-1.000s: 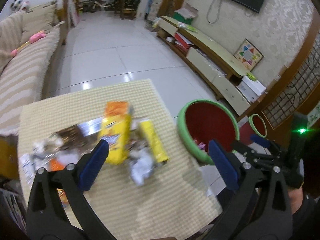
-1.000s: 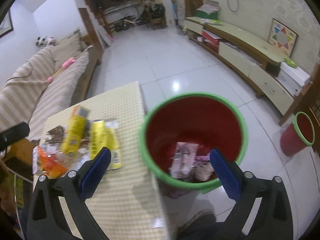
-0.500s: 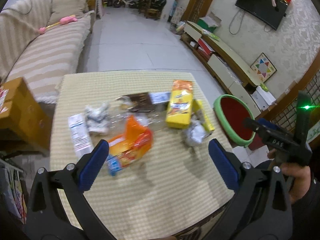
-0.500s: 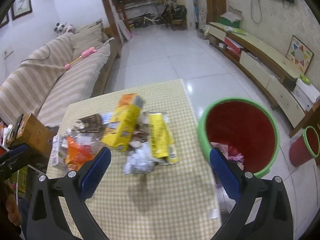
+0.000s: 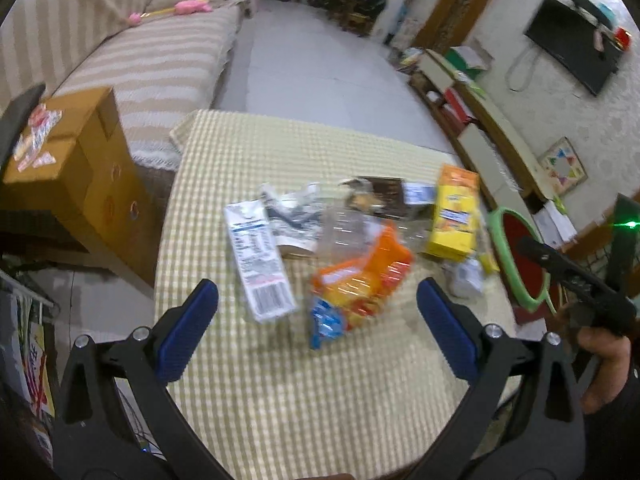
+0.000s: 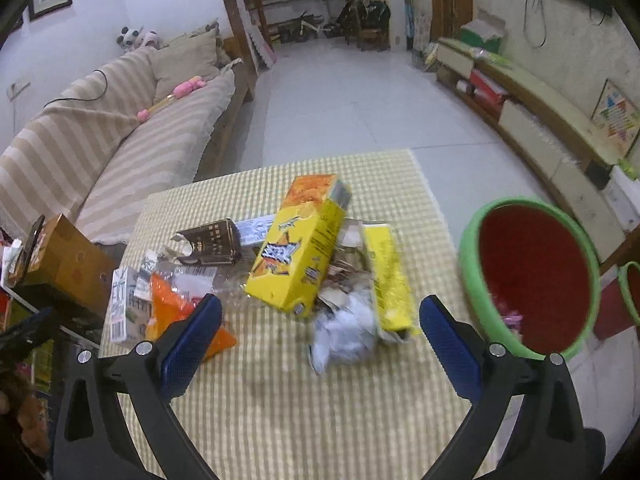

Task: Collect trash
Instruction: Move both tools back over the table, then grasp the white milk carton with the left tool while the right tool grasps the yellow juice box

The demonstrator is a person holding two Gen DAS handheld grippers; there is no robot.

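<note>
Counter (image 5: 280, 400), covered in a yellow-checked cloth, filled the centre of both views; its near edge was cut off behind the gripper frames. Left gripper (image 5: 318, 330): jaws spread wide, empty, at the lower middle of the left wrist frame above an orange snack bag (image 5: 362, 280), whose print was blurred. Right gripper (image 6: 320, 338): jaws likewise wide, empty, with a crumpled white wrapper (image 6: 344, 332) between its fingertips in the picture; whether it touched anything could not be told. Trash lay heaped at mid-counter: a white carton (image 5: 258, 260) with barcode at centre left, a yellow box (image 6: 298, 252) lying tilted, a yellow packet (image 6: 390, 280) just right of it, a brown packet (image 6: 212, 242) partly torn, and clear plastic (image 5: 344, 232) hard to make out. Bin (image 6: 532, 276), red inside with a green rim, stood off the counter's right edge, its lower part hidden; pink scraps showed at its bottom. A hand (image 5: 604, 368) at lower right was partly cut off by the frame.
</note>
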